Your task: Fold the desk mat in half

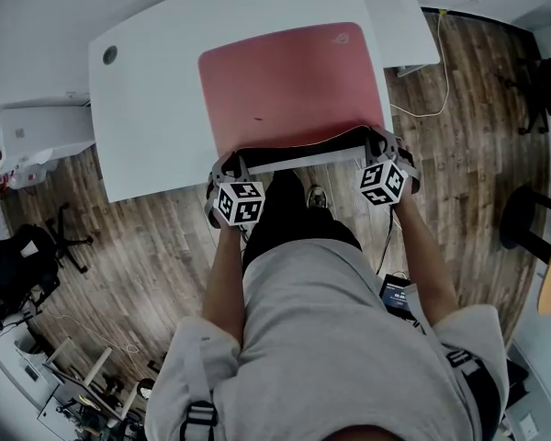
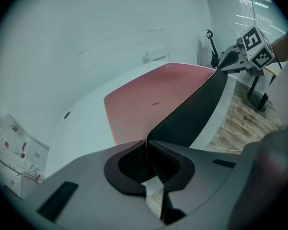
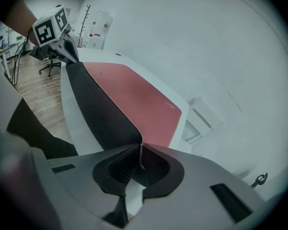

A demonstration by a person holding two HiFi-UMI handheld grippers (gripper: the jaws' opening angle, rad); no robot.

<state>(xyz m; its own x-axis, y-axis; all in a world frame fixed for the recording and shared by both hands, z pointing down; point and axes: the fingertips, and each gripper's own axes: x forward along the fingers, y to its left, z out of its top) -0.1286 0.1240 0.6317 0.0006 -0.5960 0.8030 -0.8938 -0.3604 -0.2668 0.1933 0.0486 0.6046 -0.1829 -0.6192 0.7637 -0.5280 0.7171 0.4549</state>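
A red desk mat (image 1: 289,81) with a black underside lies on a white desk (image 1: 147,108). Its near edge (image 1: 303,145) is lifted off the desk, so the black underside shows as a band. My left gripper (image 1: 228,165) is shut on the mat's near left corner (image 2: 146,142). My right gripper (image 1: 384,143) is shut on the near right corner (image 3: 140,145). In the left gripper view the raised black edge (image 2: 192,114) runs across to the right gripper (image 2: 220,67); in the right gripper view it (image 3: 98,109) runs to the left gripper (image 3: 69,56).
The desk has a round cable hole (image 1: 109,54) at its far left and a white side unit (image 1: 402,26) to its right. A cable (image 1: 436,81) trails over the wooden floor. An office chair (image 1: 28,246) stands at the left, a dark stool (image 1: 523,219) at the right.
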